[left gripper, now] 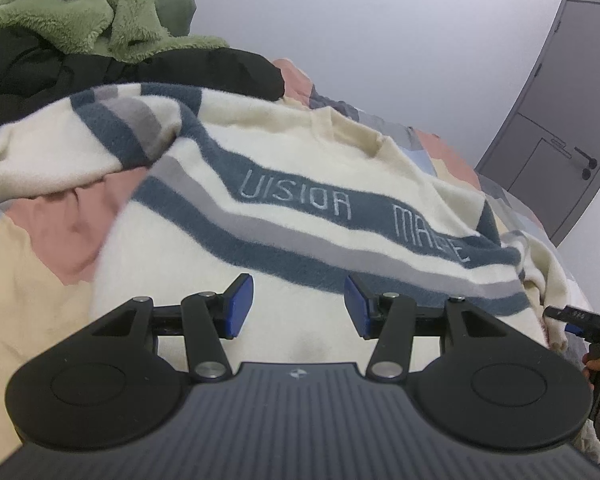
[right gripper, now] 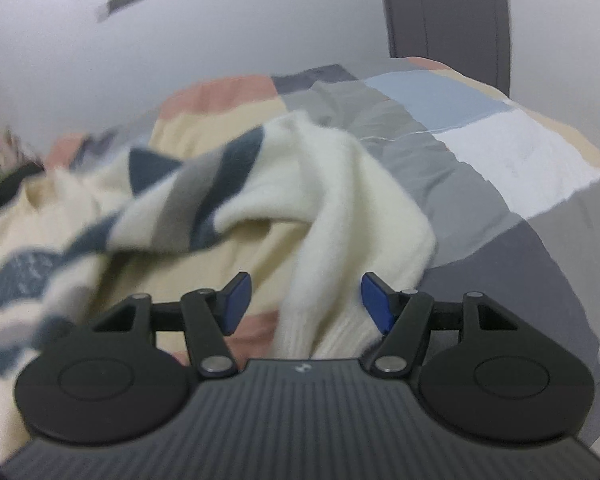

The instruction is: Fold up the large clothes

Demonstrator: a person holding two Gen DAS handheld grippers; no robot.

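A cream sweater (left gripper: 300,168) with blue and grey stripes and pale lettering lies spread on the patchwork bed cover (left gripper: 28,272). My left gripper (left gripper: 298,306) is open just above the sweater's plain lower body, nothing between its blue pads. In the right wrist view the sweater's sleeve (right gripper: 340,208) drapes toward me; its ribbed cuff (right gripper: 324,336) lies between the open jaws of my right gripper (right gripper: 306,304), close to the right pad. The right gripper also shows in the left wrist view (left gripper: 572,316), at the sweater's right edge.
A pile of green fleece (left gripper: 80,4) and black clothing (left gripper: 140,72) sits at the back left of the bed. A grey door (left gripper: 556,120) stands in the wall at right. The bed cover's grey and white patches (right gripper: 500,160) lie right of the sleeve.
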